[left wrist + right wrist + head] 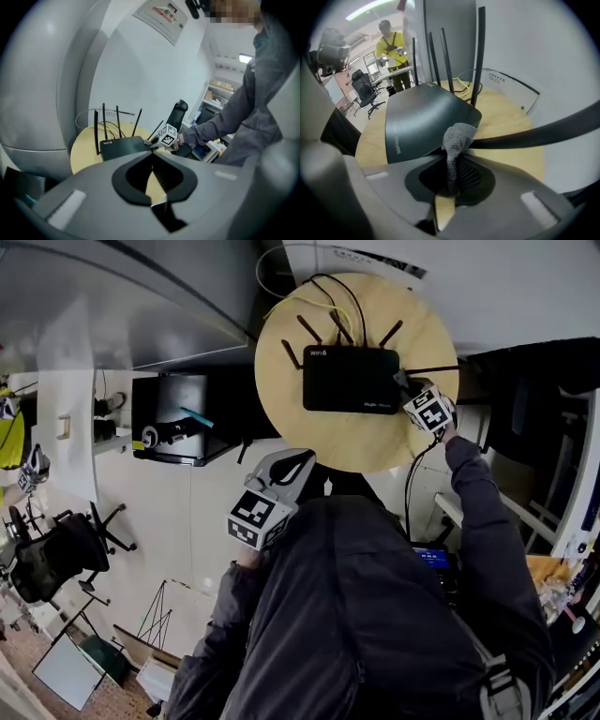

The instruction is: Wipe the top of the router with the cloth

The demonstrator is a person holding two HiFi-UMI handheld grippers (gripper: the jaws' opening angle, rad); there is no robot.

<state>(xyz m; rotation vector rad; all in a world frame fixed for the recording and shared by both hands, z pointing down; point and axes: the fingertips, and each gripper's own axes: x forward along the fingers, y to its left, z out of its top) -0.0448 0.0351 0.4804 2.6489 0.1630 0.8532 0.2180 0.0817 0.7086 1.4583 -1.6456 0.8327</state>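
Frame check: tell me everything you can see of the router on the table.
The router is a flat black rectangular box, seemingly plastic, with a matte top and small white lettering. Several thin black antennas stand up along its back edge. It lies flat on the round wooden table, with cables behind it. The grey cloth in the right gripper appears to touch one corner.

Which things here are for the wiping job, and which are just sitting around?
For the job:
router
cloth
right hand-held gripper, shut on the cloth

Just sitting around:
left hand-held gripper, shut and empty
yellow cable
office chair
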